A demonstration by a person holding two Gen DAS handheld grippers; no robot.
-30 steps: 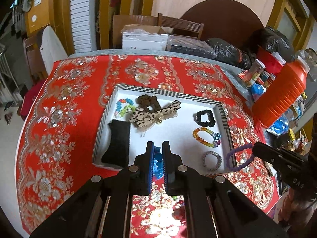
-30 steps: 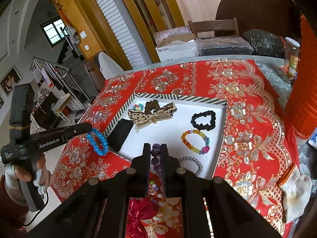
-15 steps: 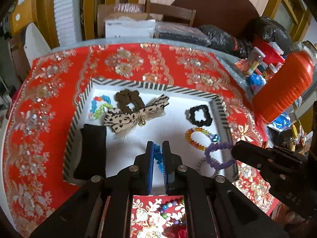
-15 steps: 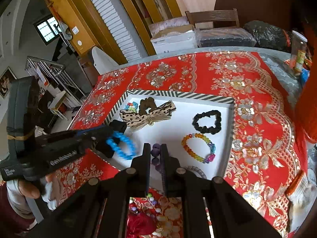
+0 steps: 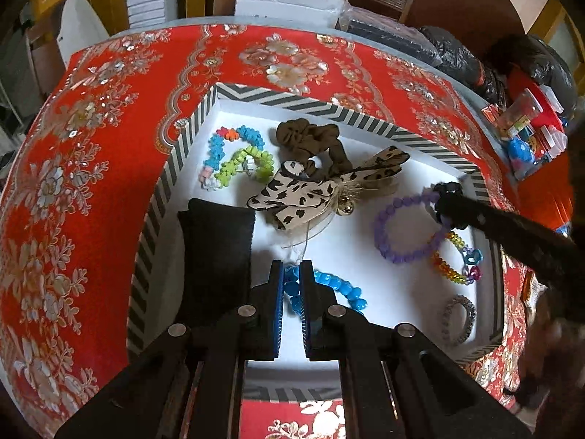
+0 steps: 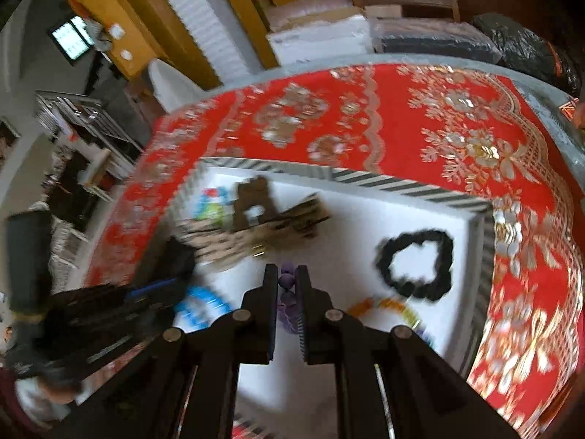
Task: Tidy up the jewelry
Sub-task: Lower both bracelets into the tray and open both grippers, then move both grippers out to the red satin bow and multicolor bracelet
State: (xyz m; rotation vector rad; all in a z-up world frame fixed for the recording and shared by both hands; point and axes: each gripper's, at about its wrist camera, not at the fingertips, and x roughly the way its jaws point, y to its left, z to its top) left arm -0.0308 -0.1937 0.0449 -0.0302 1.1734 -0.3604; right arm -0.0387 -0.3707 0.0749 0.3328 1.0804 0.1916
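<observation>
A white tray with a striped rim lies on the red tablecloth. My left gripper is shut on a blue bead bracelet low over the tray's near side. My right gripper is shut on a purple bead bracelet and holds it over the tray's middle right; it shows in the left wrist view. In the tray lie a leopard bow, a brown scrunchie, a black scrunchie, a rainbow bracelet, a silver bracelet, coloured bead bracelets and a black pad.
An orange bottle and small jars stand at the table's right edge. Boxes, black bags and a chair stand behind the table. The right wrist view is motion-blurred.
Both grippers have moved forward and down over the tray with their bracelets. The blue bracelet now hangs at the tray floor; the purple one has moved left over the tray.
</observation>
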